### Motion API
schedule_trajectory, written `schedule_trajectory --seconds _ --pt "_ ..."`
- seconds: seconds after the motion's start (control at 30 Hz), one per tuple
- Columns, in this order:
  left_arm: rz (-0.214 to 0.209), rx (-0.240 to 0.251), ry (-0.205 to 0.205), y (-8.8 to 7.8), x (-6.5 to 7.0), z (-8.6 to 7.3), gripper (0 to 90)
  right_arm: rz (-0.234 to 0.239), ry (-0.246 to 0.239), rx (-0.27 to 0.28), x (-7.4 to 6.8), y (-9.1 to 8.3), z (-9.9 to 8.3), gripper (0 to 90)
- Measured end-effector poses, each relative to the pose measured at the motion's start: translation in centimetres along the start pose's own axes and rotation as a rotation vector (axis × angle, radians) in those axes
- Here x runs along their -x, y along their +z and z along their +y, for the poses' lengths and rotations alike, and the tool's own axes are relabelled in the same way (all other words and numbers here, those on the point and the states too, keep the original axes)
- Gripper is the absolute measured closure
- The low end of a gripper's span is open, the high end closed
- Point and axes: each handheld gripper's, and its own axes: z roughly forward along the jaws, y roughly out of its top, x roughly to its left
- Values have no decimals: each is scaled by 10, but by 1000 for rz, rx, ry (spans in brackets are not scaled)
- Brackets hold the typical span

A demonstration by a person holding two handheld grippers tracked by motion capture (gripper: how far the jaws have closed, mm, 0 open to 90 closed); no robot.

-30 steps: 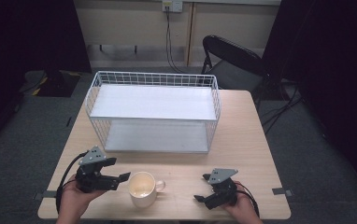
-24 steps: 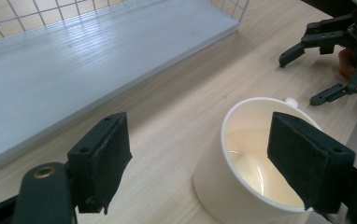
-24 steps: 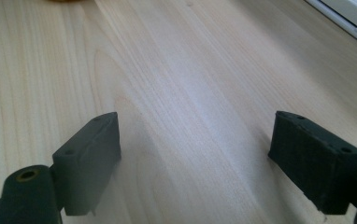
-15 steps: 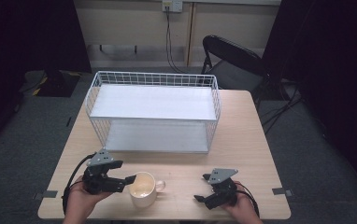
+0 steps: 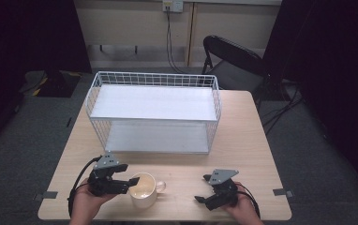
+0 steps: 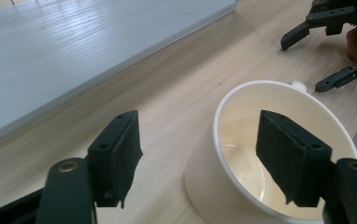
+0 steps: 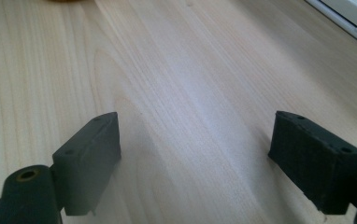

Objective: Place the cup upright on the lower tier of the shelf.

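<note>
While the cream mug (image 5: pixel 143 190) stands near the front edge of the table (image 5: pixel 242 140), left of centre, the left gripper (image 5: pixel 128 182) has been brought up against its rim since a second ago. Its jaws have just been closing, one pad inside the cup and one outside the wall, not yet pressed on it. A grasp of the rim is judged to be under way. The right gripper (image 5: pixel 204 190) is kept spread and empty on the bare wood at near right. Farther back a white wire basket (image 5: pixel 153 115) is seen, with a dark folding chair (image 5: pixel 233 61) and grey carpet beyond.
</note>
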Motion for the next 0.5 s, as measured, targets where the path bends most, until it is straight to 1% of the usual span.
schedule_trajectory --seconds 0.17,0.37,0.4,0.5 --pt "-2 -13 17 5 5 -3 339 0 0 0 0 0 0 156" --pt "2 -14 38 8 8 -5 373 0 0 0 0 0 0 156" --pt "2 -13 39 9 8 -6 392 0 0 0 0 0 0 157" --pt "-6 -12 43 11 9 -6 402 0 0 0 0 0 0 156"
